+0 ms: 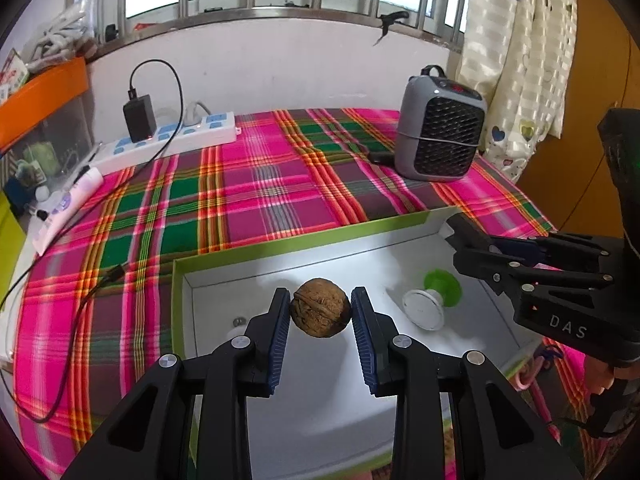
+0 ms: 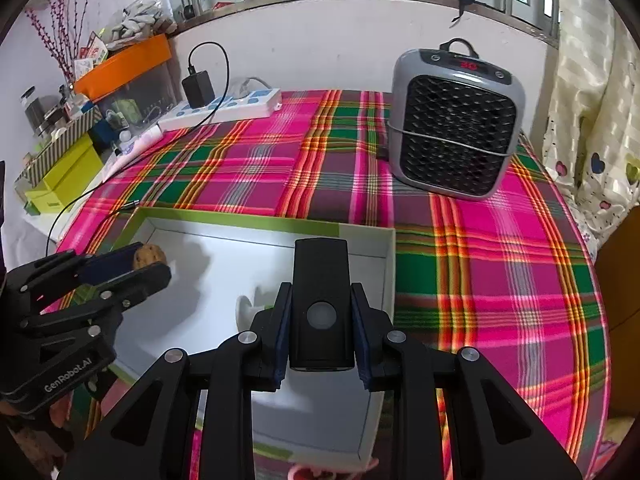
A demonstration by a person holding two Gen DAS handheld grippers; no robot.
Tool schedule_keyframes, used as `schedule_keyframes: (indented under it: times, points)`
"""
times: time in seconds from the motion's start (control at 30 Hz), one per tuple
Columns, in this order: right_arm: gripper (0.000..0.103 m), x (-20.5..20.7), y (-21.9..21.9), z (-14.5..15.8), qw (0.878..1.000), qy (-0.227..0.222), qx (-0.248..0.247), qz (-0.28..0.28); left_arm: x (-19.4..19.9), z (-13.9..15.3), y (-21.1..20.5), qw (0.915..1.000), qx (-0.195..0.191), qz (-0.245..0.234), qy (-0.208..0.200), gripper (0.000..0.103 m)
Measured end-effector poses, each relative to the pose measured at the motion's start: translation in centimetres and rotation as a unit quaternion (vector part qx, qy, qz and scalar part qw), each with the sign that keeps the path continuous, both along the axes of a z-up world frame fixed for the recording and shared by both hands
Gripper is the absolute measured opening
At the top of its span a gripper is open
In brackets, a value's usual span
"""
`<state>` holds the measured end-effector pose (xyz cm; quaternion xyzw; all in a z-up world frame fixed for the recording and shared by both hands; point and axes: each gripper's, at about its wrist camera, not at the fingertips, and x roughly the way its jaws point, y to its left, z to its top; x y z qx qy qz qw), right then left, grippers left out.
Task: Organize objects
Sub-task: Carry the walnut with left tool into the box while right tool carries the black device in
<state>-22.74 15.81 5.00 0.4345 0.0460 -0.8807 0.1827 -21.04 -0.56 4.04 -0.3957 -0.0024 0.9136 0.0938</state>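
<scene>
A brown walnut (image 1: 320,307) is pinched between the blue pads of my left gripper (image 1: 320,308), held above the white inside of a shallow green-rimmed box (image 1: 280,250). The same walnut (image 2: 150,256) and left gripper (image 2: 148,266) show at the left of the right wrist view. My right gripper (image 2: 321,312) is shut on a black rectangular device with a round button (image 2: 321,300), hanging over the box's (image 2: 240,218) right half. From the left wrist view the right gripper (image 1: 464,240) comes in over the box's far right corner. A green and white spool (image 1: 432,300) lies in the box.
A grey fan heater (image 2: 456,120) stands at the back right of the plaid cloth (image 2: 500,280). A white power strip with a black charger (image 1: 168,136) and black cables (image 1: 72,320) lie at the back left. Boxes and clutter (image 2: 68,152) crowd the left edge. A pink looped thing (image 1: 532,368) lies beside the box.
</scene>
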Motion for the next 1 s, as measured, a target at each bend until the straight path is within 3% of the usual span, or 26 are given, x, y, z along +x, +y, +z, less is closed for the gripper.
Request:
schedule_keyframes:
  times: [0.43,1.0]
  points:
    - [0.028,-2.2,-0.5,-1.8,1.000,-0.025,0.011,-0.015,-2.5,-1.6,-0.4,0.9997,-0.004,0.007,-0.023,0.029]
    - [0.028,-2.5,-1.5,-2.4,0.999,-0.033,0.017,-0.011,-3.0,-2.3,-0.4,0.9991,-0.010,0.006,-0.040,0.029]
